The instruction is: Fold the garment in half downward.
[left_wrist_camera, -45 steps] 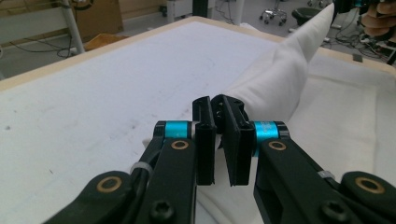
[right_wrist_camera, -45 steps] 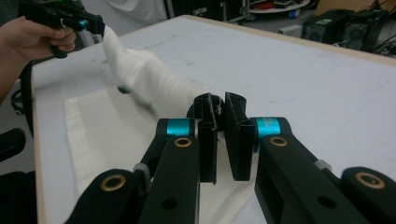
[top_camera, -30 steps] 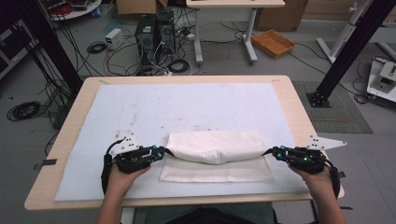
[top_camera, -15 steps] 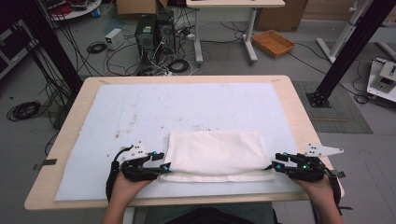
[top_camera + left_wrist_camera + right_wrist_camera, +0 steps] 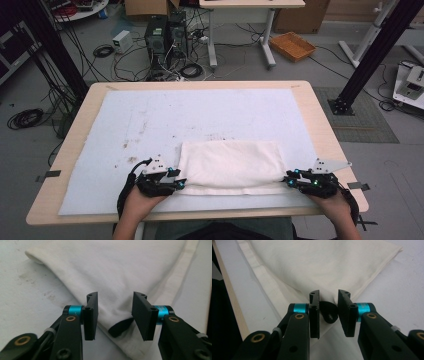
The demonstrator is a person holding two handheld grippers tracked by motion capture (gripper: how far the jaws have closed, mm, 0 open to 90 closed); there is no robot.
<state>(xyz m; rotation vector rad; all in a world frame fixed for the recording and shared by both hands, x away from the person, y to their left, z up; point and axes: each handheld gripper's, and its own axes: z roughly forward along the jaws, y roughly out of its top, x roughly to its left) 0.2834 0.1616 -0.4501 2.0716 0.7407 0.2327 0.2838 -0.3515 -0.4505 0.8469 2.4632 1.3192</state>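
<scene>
**A:** What lies around your hands?

**B:** You work on a wooden table (image 5: 320,120) covered by a white mat (image 5: 200,125) with some dark stains. A folded cloth (image 5: 230,165) lies at the near middle of the mat. Beyond the far edge, on the floor, stand computer towers (image 5: 162,35) among tangled cables, with an orange tray (image 5: 293,46) to the right of them. All of that is well apart from the cloth. Nothing on the mat stands between your grippers and the cloth.

**A:** Where is the cloth relative to my left gripper?

**B:** Your left gripper (image 5: 176,184) sits at the cloth's near left corner. In the left gripper view the jaws (image 5: 115,315) stand apart over the cloth's edge, with the fabric lying under and between them. The pads do not press it, so that gripper is released. Its jaws have just been closing a little, with cloth in the gap.

**A:** And the right one?

**B:** Your right gripper (image 5: 291,181) is at the near right corner. In the right gripper view its jaws (image 5: 329,315) are closer together than the left pair, yet a gap shows on both sides, with fabric lying below. It is released too. Those jaws have just been closing, with the cloth's corner between them.

**A:** How does the cloth lie?

**B:** Flat, folded, its long side running left to right, with a hemmed layer showing along the near edge.
</scene>
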